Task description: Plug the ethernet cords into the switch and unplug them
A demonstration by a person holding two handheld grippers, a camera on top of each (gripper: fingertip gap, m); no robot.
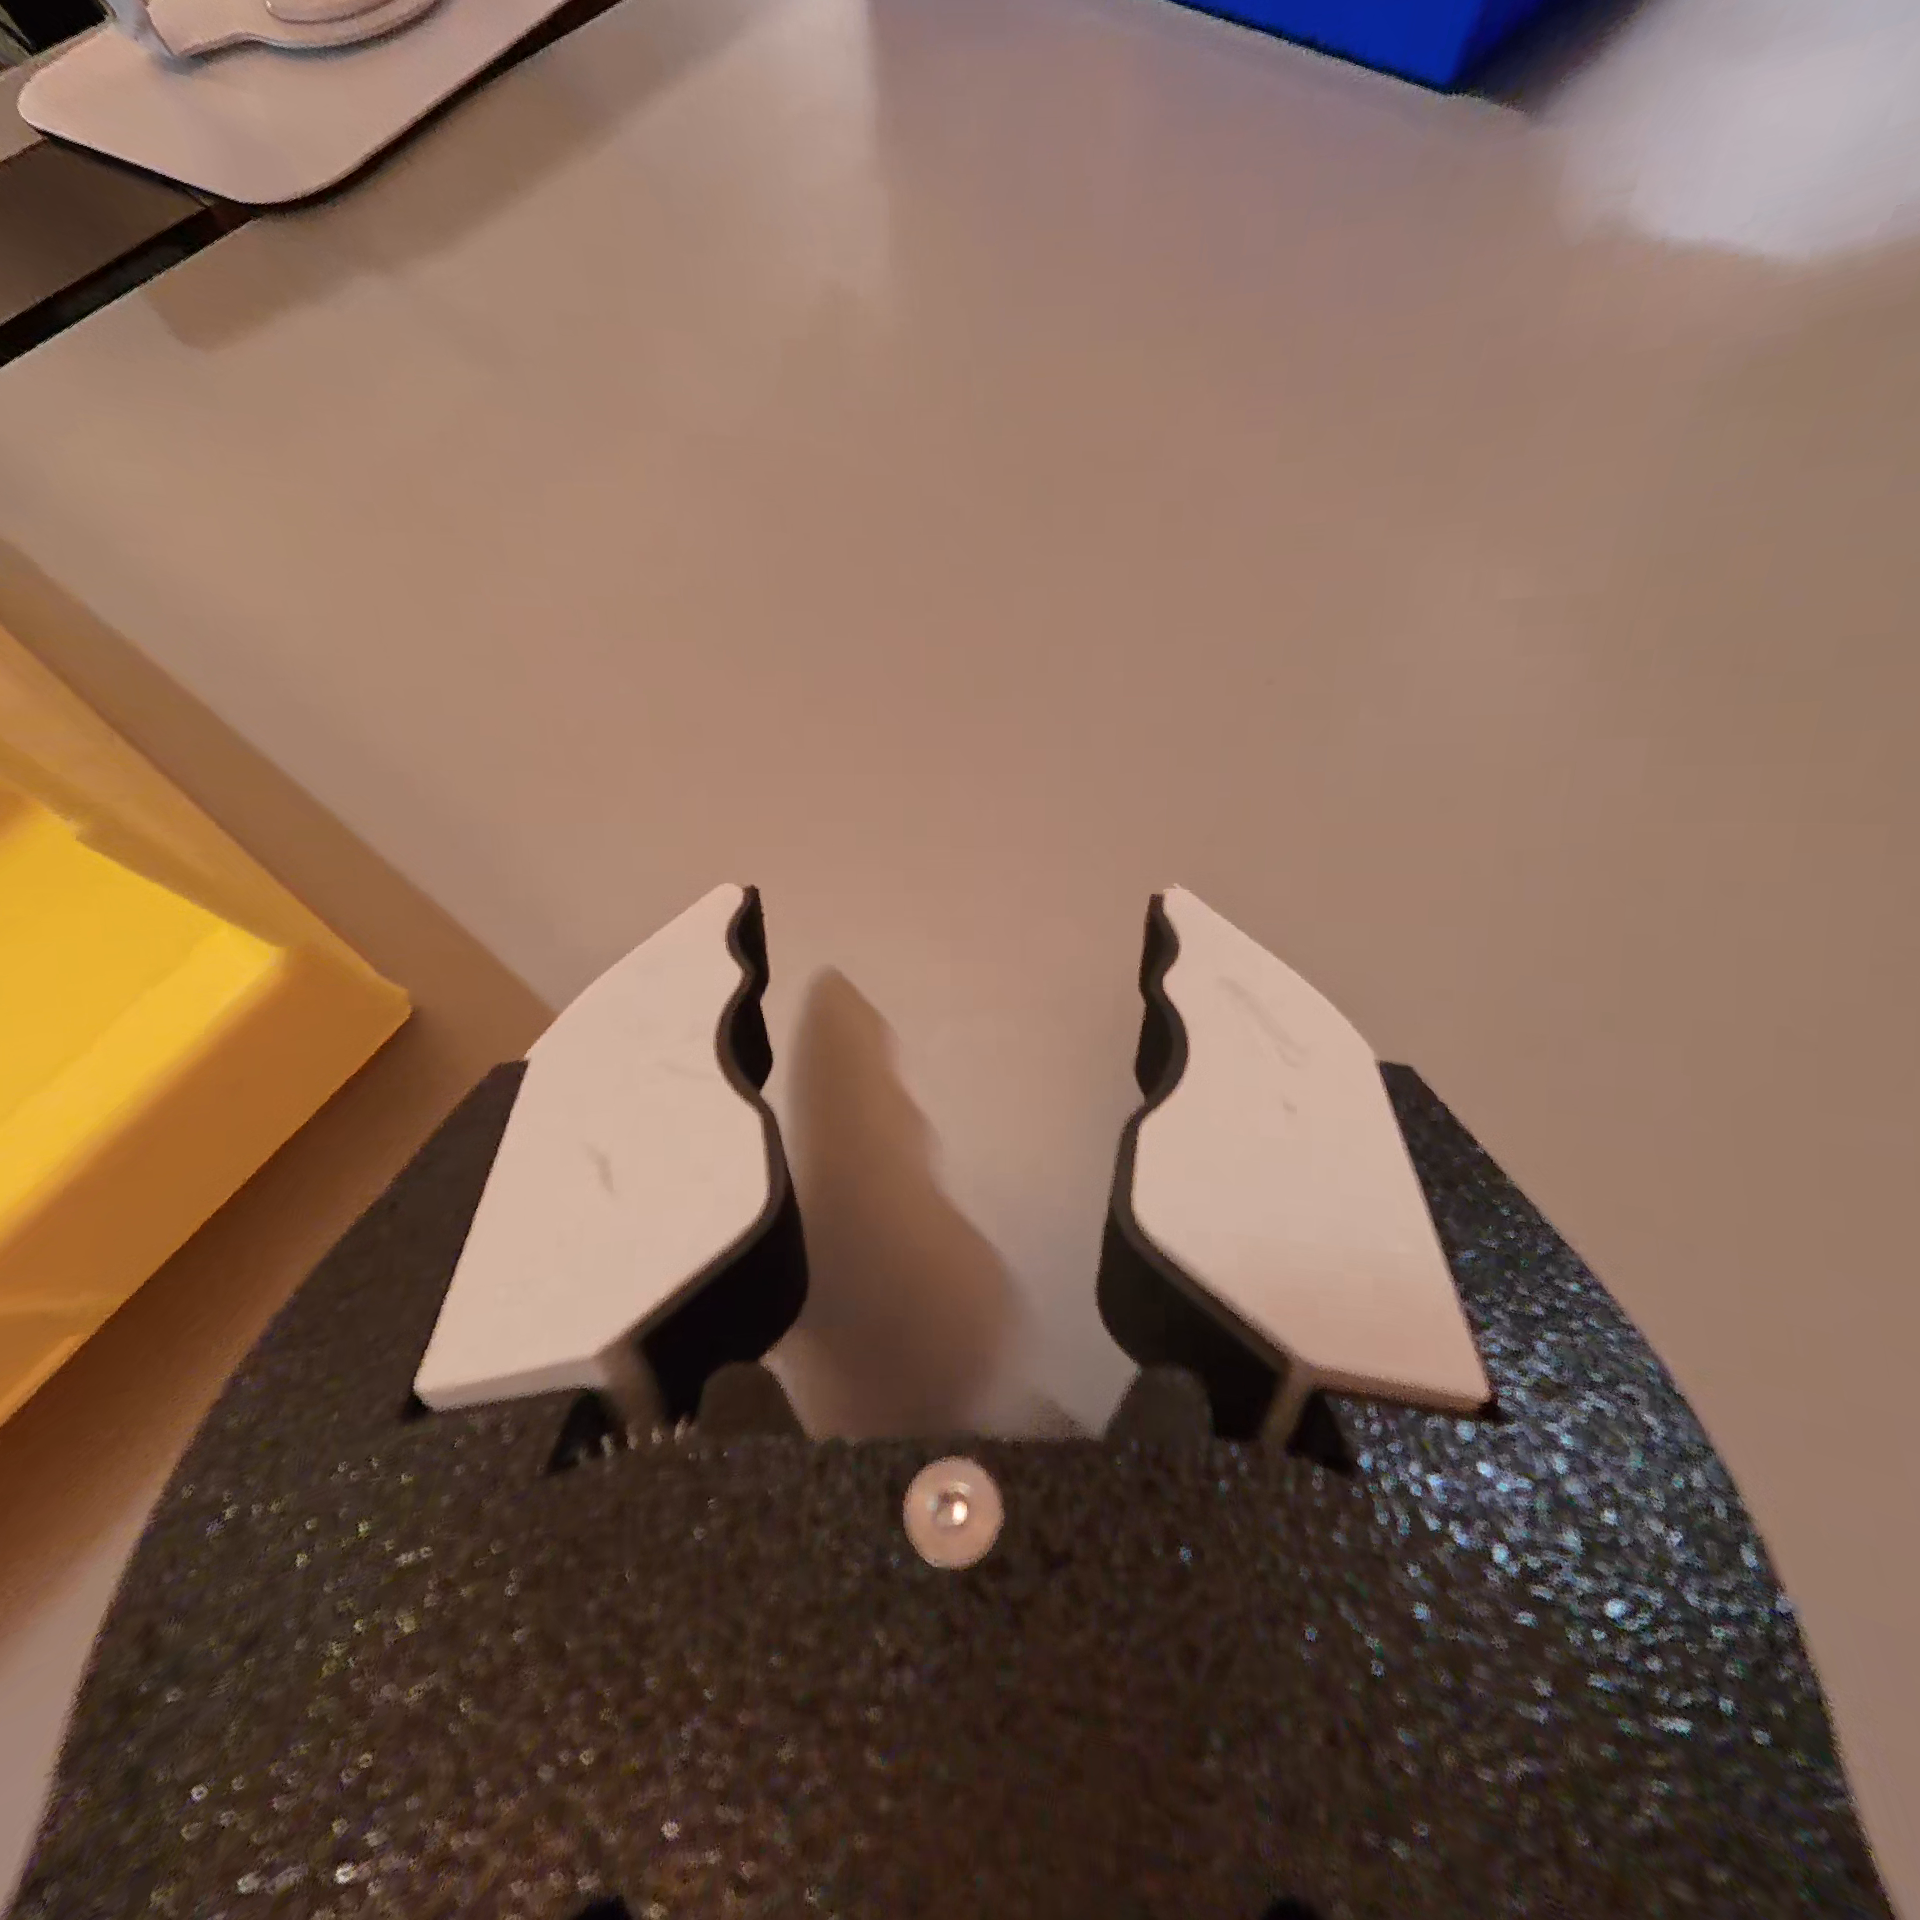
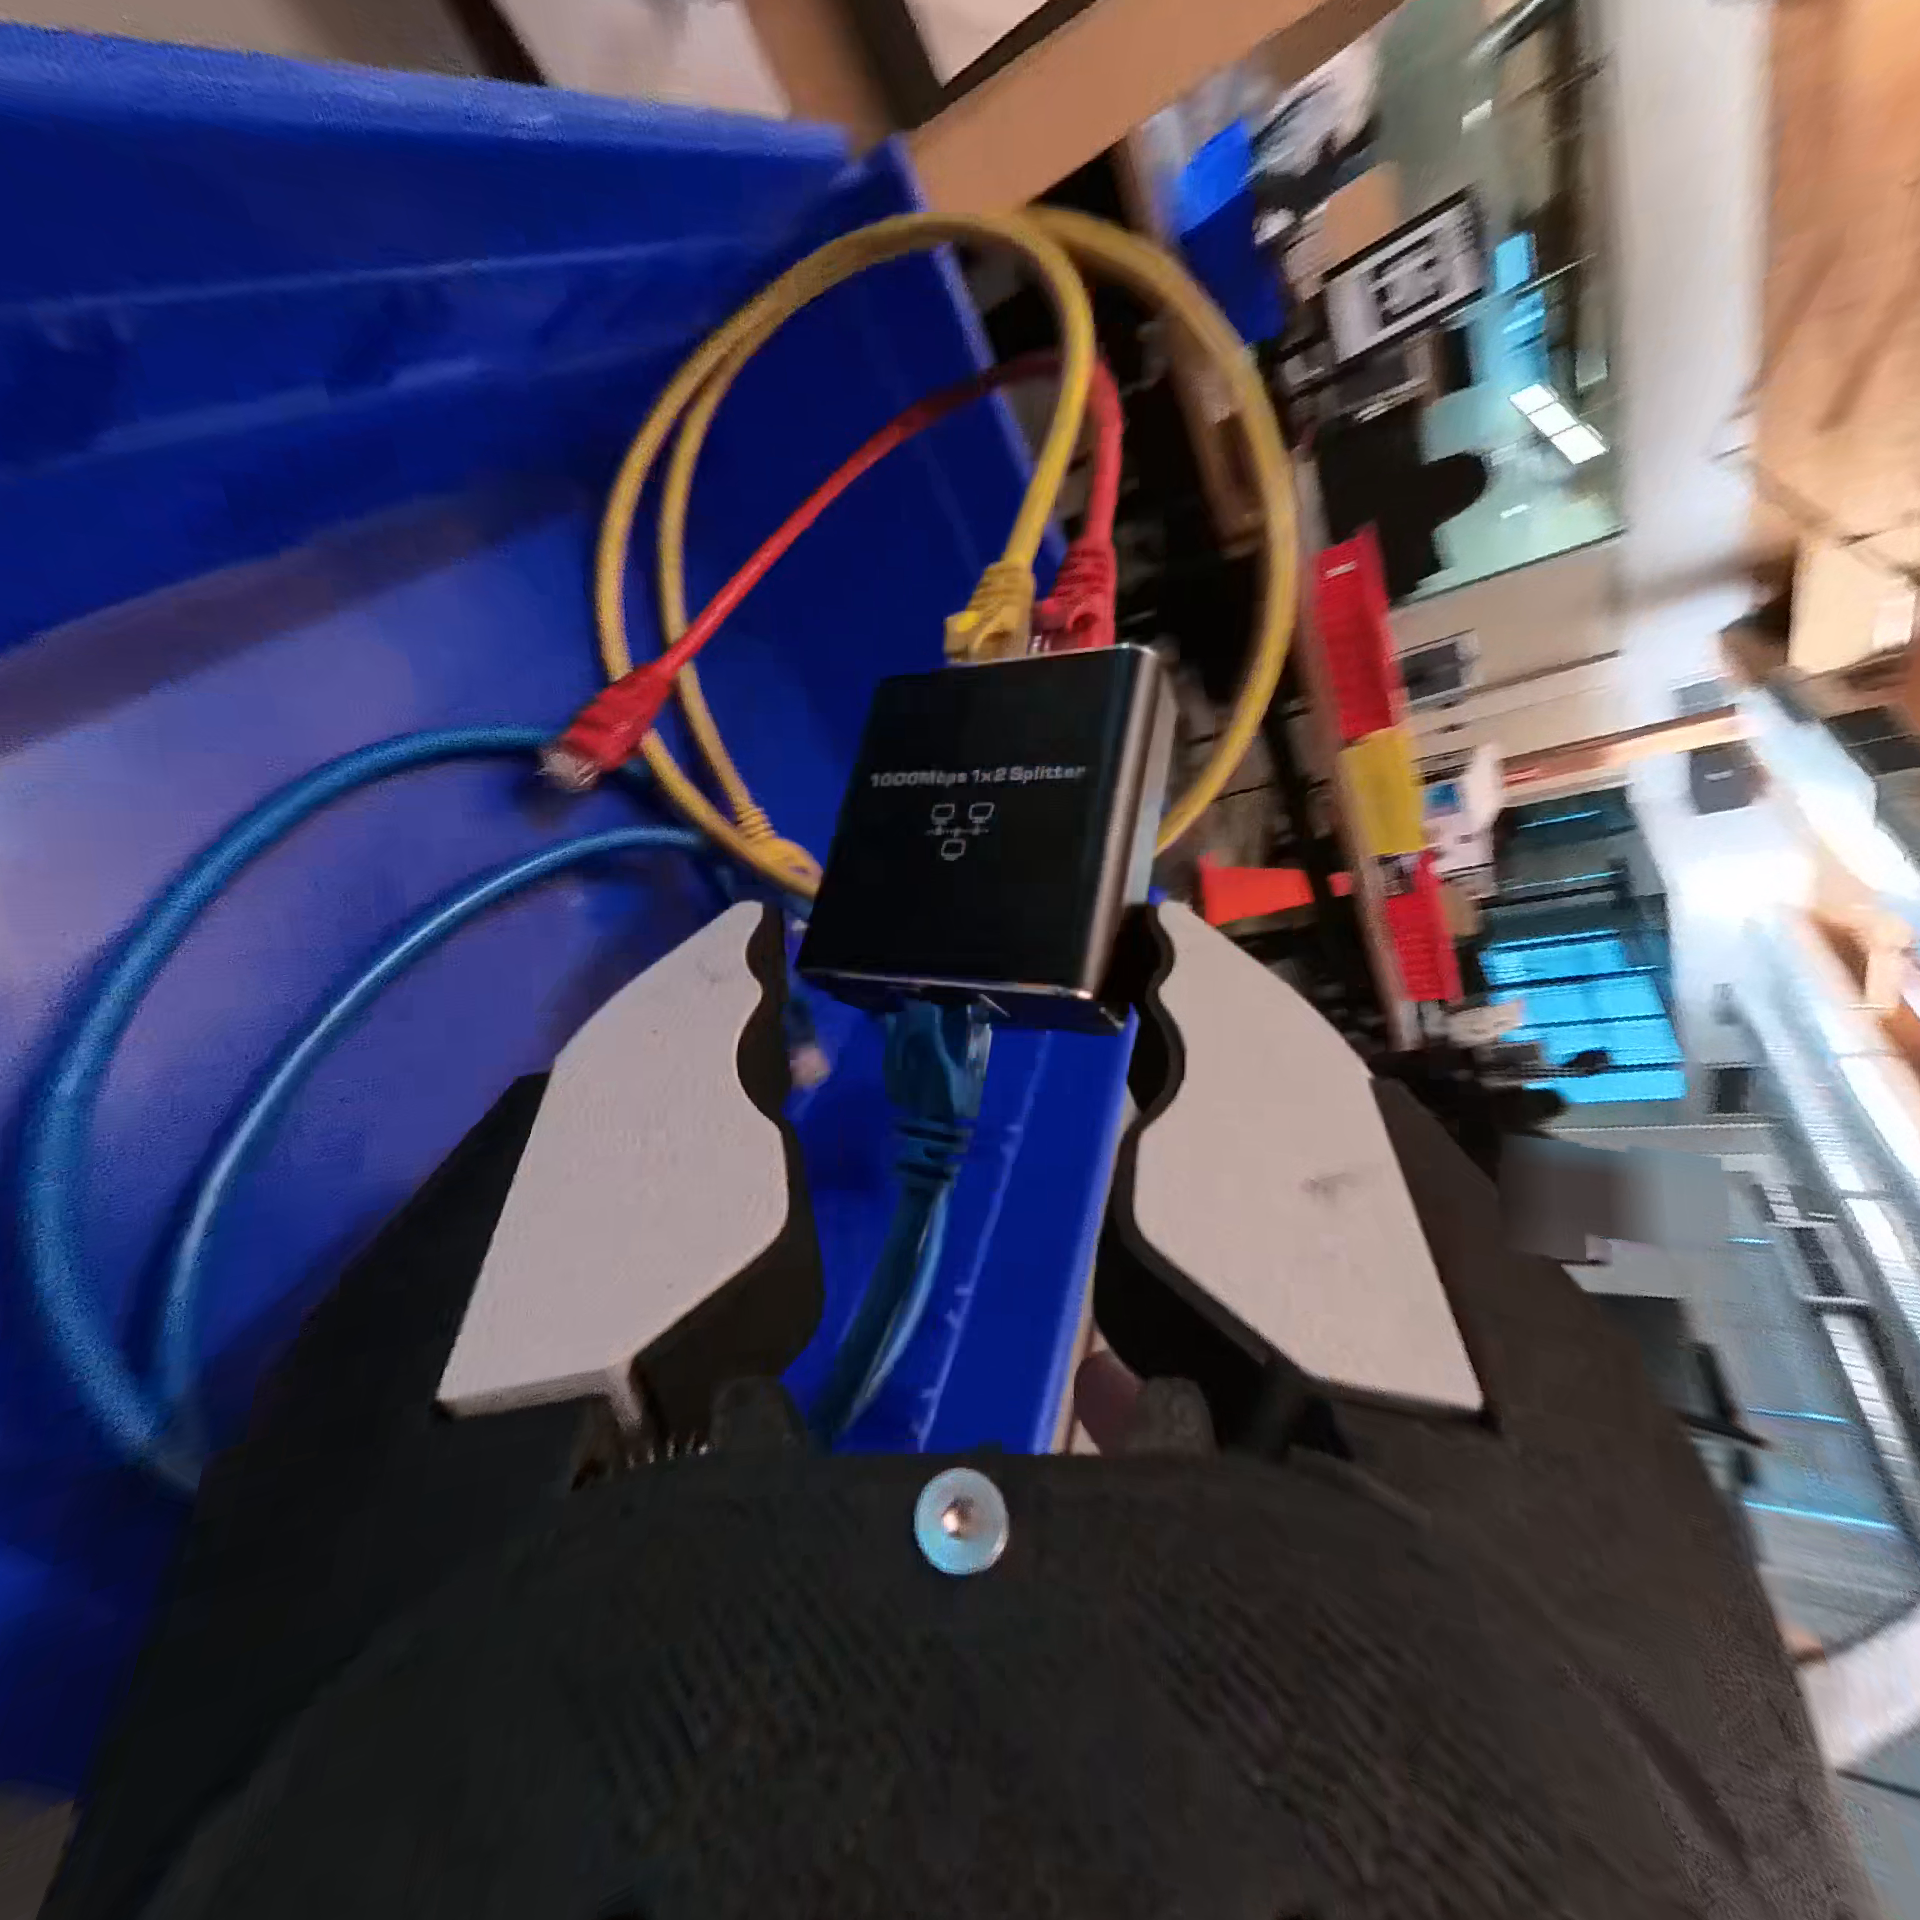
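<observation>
My right gripper (image 2: 961, 935) is shut on a small black switch box (image 2: 987, 831) and holds it in the air, tilted, over a blue bin (image 2: 312, 416). A yellow cord (image 2: 1003, 603) and a red cord (image 2: 1081, 592) are plugged into its far side. A blue cord (image 2: 935, 1070) is plugged into its near side and runs back between my fingers. The free ends of the red cord (image 2: 603, 727) and yellow cord (image 2: 774, 852) hang loose. My left gripper (image 1: 956, 914) is open and empty, just above the bare grey table (image 1: 1039, 571).
A yellow bin (image 1: 125, 1039) stands at the left of the left wrist view. A grey pad (image 1: 229, 114) lies at the far left and a blue bin corner (image 1: 1351, 31) at the far right. Shelves and room clutter blur behind the switch in the right wrist view.
</observation>
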